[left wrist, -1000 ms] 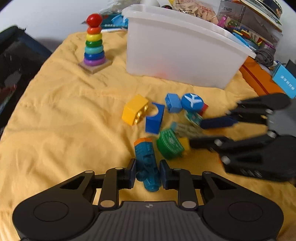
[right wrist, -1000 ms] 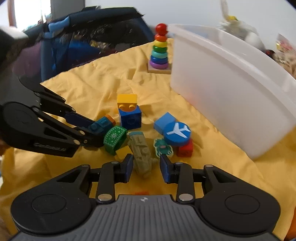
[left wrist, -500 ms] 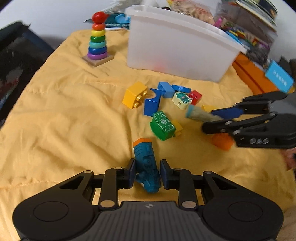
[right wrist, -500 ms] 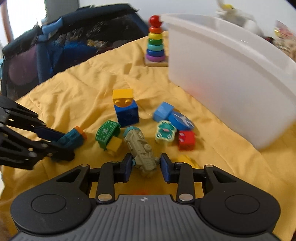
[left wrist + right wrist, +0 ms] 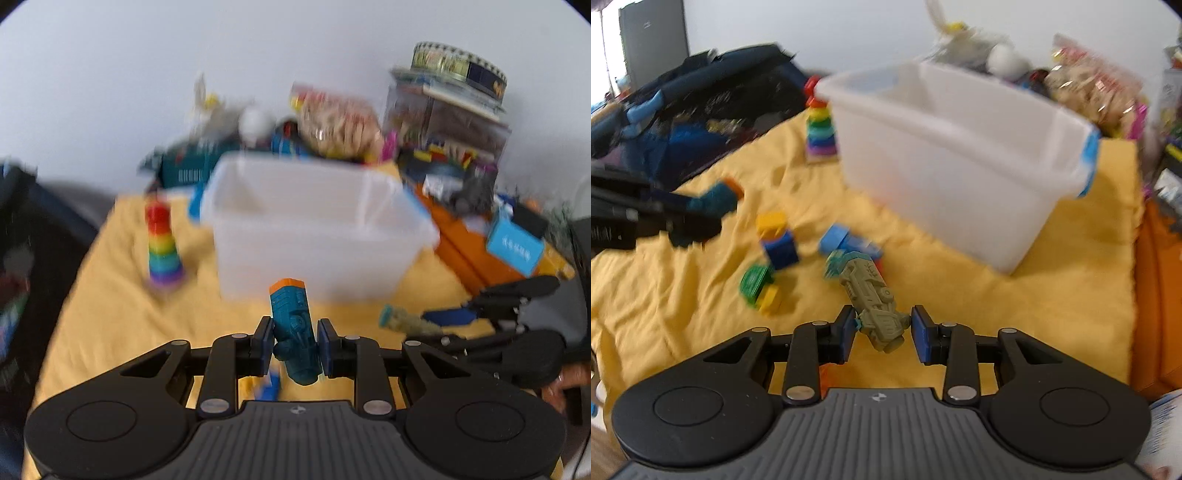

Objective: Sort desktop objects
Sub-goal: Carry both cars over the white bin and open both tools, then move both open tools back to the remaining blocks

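Note:
My left gripper (image 5: 294, 345) is shut on a teal toy train with an orange end (image 5: 293, 332), held up in the air in front of the white plastic bin (image 5: 317, 236). My right gripper (image 5: 883, 328) is shut on an olive-green toy train (image 5: 872, 301) and holds it above the yellow cloth (image 5: 1052, 288), near the bin (image 5: 960, 166). Each gripper shows in the other's view: the right one (image 5: 439, 321) at the right, the left one (image 5: 698, 218) at the left. Loose blocks (image 5: 775, 243) lie on the cloth.
A rainbow ring stacker (image 5: 162, 247) stands left of the bin. Toy boxes, bags and an orange box (image 5: 472, 258) crowd the back and right. A dark blue bag (image 5: 683, 122) lies at the cloth's left edge.
Both grippers have lifted their trains off the cloth and tilted up toward the bin. The views are now blurred by motion.

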Motion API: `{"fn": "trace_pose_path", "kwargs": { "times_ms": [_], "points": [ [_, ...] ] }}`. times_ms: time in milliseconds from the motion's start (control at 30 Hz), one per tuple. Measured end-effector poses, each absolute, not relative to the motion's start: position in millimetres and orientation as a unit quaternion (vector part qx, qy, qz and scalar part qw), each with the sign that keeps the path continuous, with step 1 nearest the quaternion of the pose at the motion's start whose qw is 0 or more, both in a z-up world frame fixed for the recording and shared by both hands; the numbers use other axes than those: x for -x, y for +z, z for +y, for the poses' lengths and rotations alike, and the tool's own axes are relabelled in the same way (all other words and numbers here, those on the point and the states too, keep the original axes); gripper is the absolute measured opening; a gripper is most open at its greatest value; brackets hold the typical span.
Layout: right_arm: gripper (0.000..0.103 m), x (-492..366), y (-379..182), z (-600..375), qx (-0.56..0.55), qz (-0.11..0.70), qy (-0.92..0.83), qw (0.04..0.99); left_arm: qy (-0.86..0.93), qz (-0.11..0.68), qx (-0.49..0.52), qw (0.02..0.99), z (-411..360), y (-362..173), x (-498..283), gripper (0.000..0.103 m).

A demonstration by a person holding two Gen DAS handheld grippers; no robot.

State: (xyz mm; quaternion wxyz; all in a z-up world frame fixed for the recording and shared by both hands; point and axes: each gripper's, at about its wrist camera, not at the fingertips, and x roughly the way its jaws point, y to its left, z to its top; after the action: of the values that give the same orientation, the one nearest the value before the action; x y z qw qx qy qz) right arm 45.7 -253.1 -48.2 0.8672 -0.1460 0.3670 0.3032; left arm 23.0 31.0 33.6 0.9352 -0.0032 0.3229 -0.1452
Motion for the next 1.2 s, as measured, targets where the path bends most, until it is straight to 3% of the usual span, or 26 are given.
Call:
{"fn": "trace_pose_path", "kwargs": {
  "times_ms": [267,467,700,733,833,1200],
  "points": [
    [0.036,-93,16,-250,0.122,0.29,0.257,0.914,-0.147,0.261,0.003,0.954,18,89,-93,0.029],
    [0.037,-137,50,-239,0.116,0.259,0.224,0.932,-0.152,0.263,0.007,0.953,-3,89,-147,0.029],
    [0.037,-172,29,-234,0.108,0.298,0.196,0.928,-0.148,0.324,-0.043,0.933,-21,49,-179,0.029],
    [0.037,-175,23,-235,0.104,0.311,0.191,0.925,-0.151,0.332,-0.042,0.93,-22,45,-181,0.033],
    [0.038,-180,9,-242,0.073,0.339,0.183,0.92,-0.154,0.323,-0.047,0.933,-22,44,-178,0.045],
    [0.044,-162,15,-255,0.056,0.325,0.198,0.923,-0.158,0.299,-0.003,0.941,-6,55,-117,0.051]
  ]
}}
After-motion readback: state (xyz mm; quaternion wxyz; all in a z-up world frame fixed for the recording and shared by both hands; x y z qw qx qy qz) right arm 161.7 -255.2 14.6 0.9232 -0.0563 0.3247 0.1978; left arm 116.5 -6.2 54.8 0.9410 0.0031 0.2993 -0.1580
